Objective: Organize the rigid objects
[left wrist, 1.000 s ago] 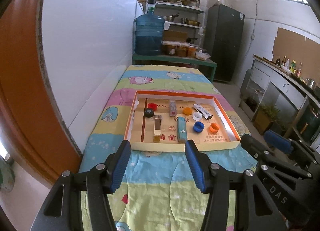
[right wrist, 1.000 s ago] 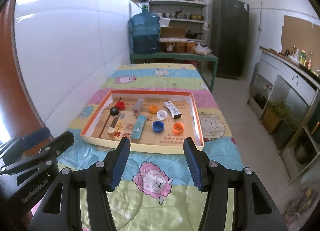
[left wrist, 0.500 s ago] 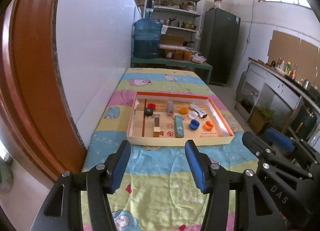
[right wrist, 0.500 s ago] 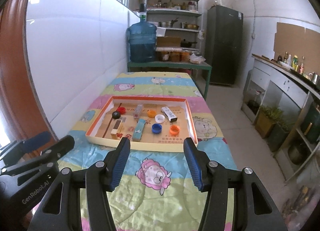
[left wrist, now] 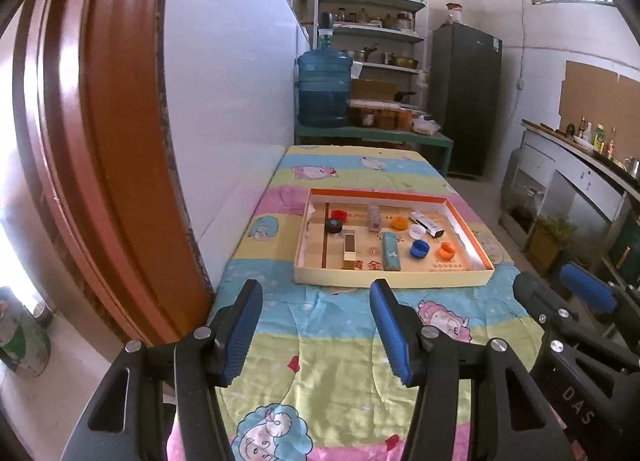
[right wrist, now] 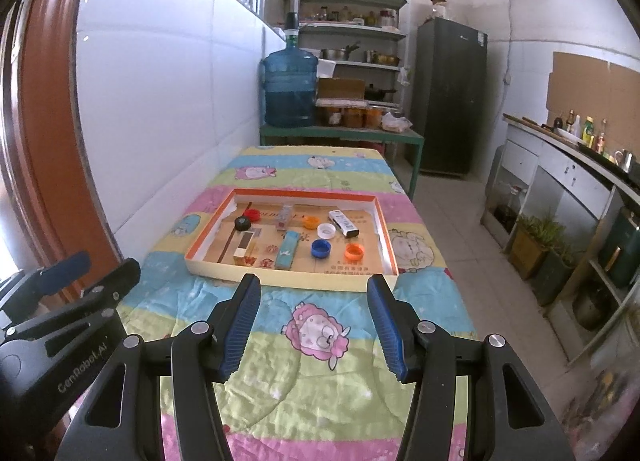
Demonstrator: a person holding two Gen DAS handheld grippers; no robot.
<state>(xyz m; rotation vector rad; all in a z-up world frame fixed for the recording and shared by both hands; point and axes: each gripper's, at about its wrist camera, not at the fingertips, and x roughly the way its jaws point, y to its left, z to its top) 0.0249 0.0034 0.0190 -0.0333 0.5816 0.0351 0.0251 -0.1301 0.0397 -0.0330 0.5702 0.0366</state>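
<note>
Jaws of the left gripper (left wrist: 316, 325) and right gripper (right wrist: 314, 323) spread apart, grasping nothing, over the striped cartoon quilt (right wrist: 320, 373). Farther back than a second ago from the shallow orange-rimmed cardboard tray (left wrist: 394, 280), now smaller in view, bottle caps and small boxes unmoved inside

Bottle caps (left wrist: 420, 249), all scattered loose, and small boxes (left wrist: 390, 256) lying flat inside a shallow orange-rimmed tray (left wrist: 394, 282) on the quilt-covered worktop.
</note>
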